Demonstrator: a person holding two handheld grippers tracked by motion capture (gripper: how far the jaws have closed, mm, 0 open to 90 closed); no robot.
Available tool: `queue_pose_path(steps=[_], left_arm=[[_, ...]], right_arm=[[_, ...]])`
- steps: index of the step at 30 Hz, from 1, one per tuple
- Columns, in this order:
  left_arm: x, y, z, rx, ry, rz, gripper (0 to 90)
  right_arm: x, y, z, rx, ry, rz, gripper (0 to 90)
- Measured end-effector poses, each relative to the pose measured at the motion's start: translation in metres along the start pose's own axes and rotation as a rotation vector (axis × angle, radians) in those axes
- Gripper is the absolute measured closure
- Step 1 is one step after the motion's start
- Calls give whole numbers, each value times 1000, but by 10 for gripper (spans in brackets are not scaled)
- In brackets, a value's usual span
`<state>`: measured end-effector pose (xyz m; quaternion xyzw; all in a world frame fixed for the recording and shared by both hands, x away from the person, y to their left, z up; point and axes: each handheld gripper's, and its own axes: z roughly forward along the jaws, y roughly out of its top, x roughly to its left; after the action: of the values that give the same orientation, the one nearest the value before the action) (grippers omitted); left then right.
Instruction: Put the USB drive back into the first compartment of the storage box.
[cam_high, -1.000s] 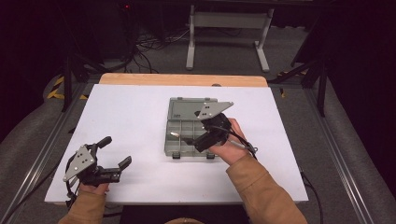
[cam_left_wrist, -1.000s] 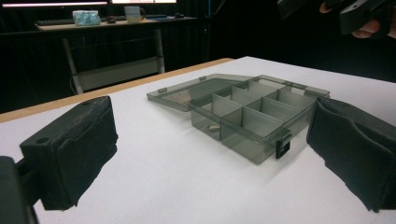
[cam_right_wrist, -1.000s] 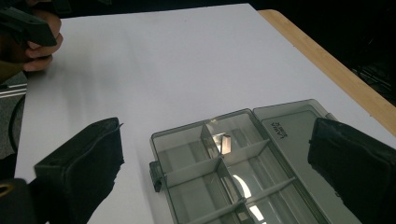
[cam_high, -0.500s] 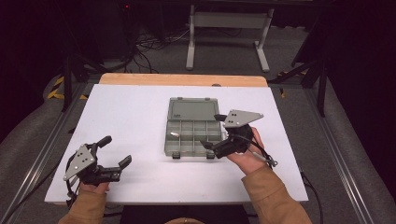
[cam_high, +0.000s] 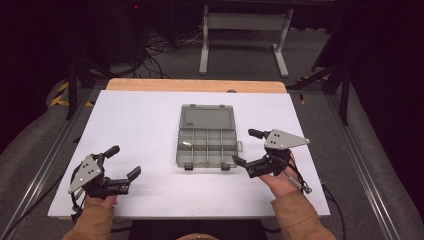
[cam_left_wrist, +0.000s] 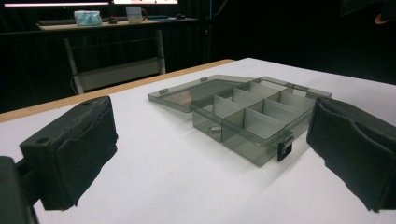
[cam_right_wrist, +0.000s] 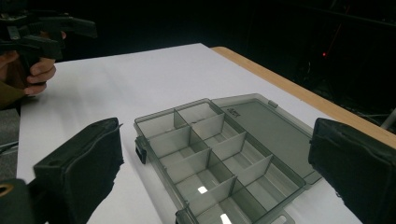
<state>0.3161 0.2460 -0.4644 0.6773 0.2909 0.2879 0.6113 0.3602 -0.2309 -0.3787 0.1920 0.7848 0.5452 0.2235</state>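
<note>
On the white table (cam_high: 150, 125), smoky compartment box (cam_high: 206, 135) lies lid-open; both grippers (cam_high: 119, 163) (cam_high: 249, 148) spread.

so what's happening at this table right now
A person holds a gripper in each hand at a white table. A clear organizer box lies in the middle with its lid open flat; a small item sits in one compartment. The right gripper is just right of the box, jaws open and holding nothing. The left gripper is off near the front left corner, also open and holding nothing.

Tan sleeves (cam_high: 300, 217), black tongs (cam_high: 250, 150) with grey three-cornered plates, trailing cables
</note>
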Motion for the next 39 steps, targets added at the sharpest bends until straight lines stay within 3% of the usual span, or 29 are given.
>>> queue_pose_path(steps=[13, 29, 39], left_arm=[[0, 0, 0, -6, -2, 2, 21], [1, -2, 0, -12, -9, -2, 16], [3, -4, 0, -18, -18, -11, 15]], right_arm=[[1, -42, -15, -66, -92, 36, 21], [3, -77, -12, -40, -115, 61, 14], [10, -99, -6, -5, -95, 95, 13]])
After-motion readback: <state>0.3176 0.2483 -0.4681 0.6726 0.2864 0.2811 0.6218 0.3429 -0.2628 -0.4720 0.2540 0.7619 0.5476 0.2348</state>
